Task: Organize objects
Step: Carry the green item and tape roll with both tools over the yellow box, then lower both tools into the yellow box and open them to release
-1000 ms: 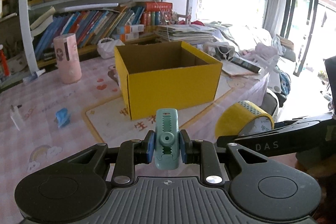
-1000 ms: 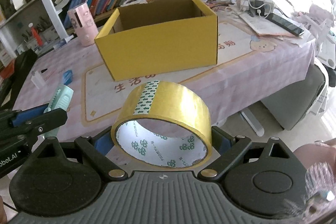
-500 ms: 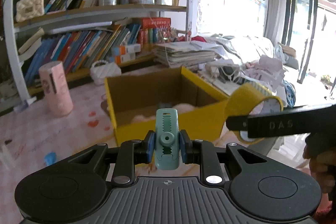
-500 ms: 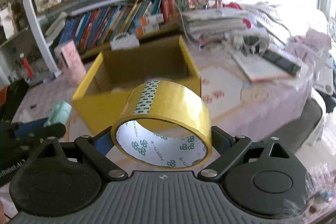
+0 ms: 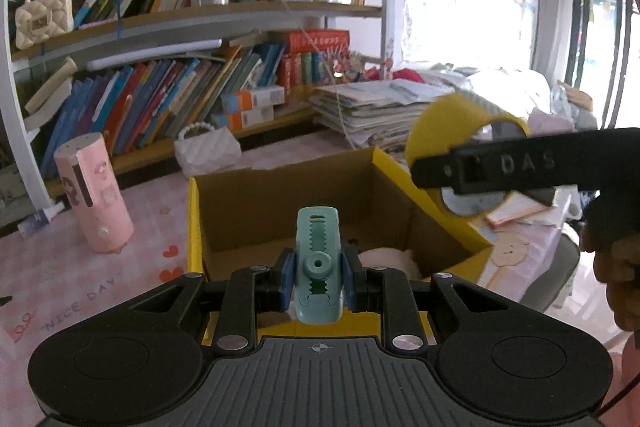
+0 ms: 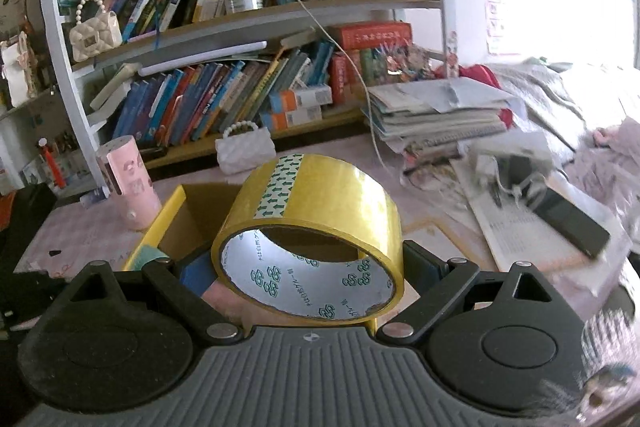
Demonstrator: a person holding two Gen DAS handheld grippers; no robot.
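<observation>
Both hand-held grippers have travelled from the worktop edge up over the open yellow cardboard box (image 5: 400, 223). Left hand-held gripper (image 5: 318, 281) pinches a mint-green plastic clip (image 5: 318, 259), long axis pointing ahead, box cavity directly beyond and below. Right hand-held gripper (image 6: 308, 267), spread wide, clamps a yellow tape roll (image 6: 316, 211) above the box's right wall. Left looks better placed to drop first.

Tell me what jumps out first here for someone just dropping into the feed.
The wide yellow roll of packing tape clamped in the right tongs fills the foreground, held over the right side of the open yellow cardboard box. Next comes the small teal plastic clip pinched in the left tongs, poised above the box's near edge. A crammed wooden bookshelf rises behind.
</observation>
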